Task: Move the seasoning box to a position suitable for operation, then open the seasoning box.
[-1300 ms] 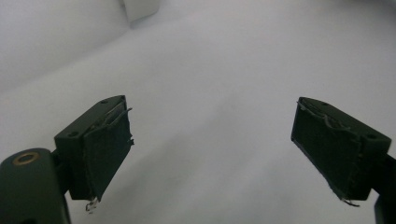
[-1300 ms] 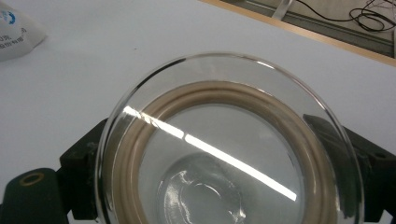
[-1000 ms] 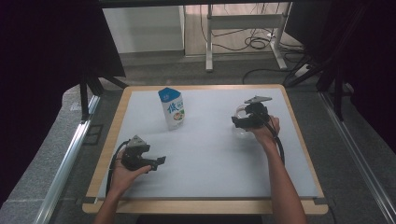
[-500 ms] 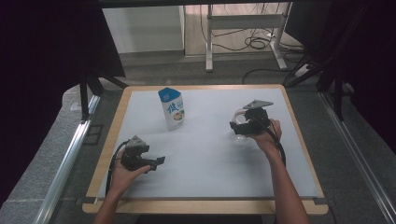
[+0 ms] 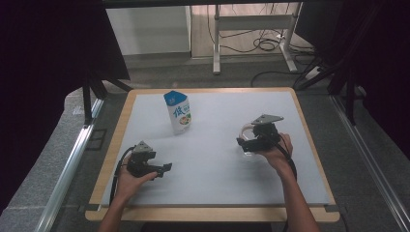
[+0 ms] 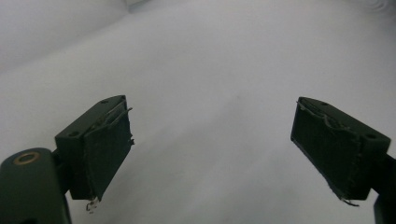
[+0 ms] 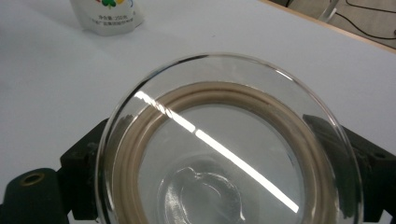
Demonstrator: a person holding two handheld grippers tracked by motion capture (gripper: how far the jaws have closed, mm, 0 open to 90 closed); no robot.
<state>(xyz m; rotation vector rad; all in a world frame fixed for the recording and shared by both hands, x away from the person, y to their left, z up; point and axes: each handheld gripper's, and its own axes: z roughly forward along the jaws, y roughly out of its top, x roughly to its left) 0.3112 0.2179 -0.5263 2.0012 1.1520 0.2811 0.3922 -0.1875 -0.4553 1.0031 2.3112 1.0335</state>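
We hold the glass jar (image 7: pixel 229 144) clamped in the right gripper (image 5: pixel 255 140); left gripper (image 5: pixel 162 170) gapes empty — smooth glass could slip.

- In the right gripper view the bottom edge cuts off the near part of the glass lid (image 7: pixel 229 154), and the glass covers most of both jaws of the right tool (image 7: pixel 229 186).
- The top edge there crops the milk carton (image 7: pixel 106 16) beyond the lid.
- In the high view, the lid (image 5: pixel 249 149) under the right tool (image 5: pixel 251 144) is too small and clear to make out.
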